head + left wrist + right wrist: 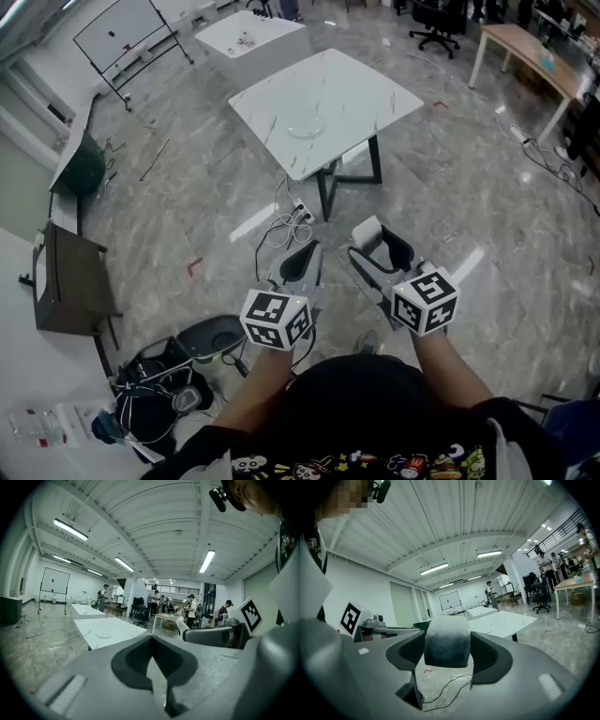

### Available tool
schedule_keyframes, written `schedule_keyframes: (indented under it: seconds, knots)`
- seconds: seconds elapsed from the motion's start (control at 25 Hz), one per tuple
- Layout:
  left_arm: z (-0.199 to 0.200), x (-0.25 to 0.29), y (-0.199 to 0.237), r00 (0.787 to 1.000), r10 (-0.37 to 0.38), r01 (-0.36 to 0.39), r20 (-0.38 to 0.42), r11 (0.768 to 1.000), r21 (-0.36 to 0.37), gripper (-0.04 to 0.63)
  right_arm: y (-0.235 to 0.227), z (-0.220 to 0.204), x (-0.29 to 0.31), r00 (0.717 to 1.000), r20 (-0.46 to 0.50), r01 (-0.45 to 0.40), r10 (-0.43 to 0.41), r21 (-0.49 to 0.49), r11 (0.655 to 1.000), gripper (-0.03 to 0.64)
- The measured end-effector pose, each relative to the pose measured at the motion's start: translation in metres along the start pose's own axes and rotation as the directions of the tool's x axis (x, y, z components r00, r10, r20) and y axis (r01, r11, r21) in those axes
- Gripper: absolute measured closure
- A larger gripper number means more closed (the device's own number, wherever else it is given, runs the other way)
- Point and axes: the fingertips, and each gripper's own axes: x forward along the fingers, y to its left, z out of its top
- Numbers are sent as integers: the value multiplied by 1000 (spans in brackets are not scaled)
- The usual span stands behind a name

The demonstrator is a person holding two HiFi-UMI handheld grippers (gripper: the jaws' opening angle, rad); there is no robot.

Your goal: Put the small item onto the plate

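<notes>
A white marble table [328, 103] stands ahead of me, some way across the floor. On it lies a shallow pale plate [305, 127], which the left gripper view shows as the plate [104, 633]. My right gripper [380, 248] is shut on a small rounded white-and-grey item [446, 641], held between the dark pads above the floor, well short of the table [501, 623]. My left gripper [300, 264] hangs beside it, its jaws together at the tips with nothing in them; it appears as the left gripper [151, 641] in its own view.
Cables and a power strip [292, 220] lie on the floor before the table. A second white table [253, 37] and a whiteboard [127, 33] stand behind. A dark cabinet [70, 281] and bags [159, 384] are at my left, a wooden desk [534, 56] at far right.
</notes>
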Motion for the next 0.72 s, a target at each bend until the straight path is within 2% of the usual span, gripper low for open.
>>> schedule_keyframes:
  seconds: [0.4,0.72]
  knots:
    - [-8,50,-24,999,31,-31,-36,999,10,594,-58,-1,-6,999,-19,-30,30,5,1000,287]
    - [-10,65,9,997,61,-62,-43,998,-26,594,-64,0,29,997,-51,-56,56,-3,998,288]
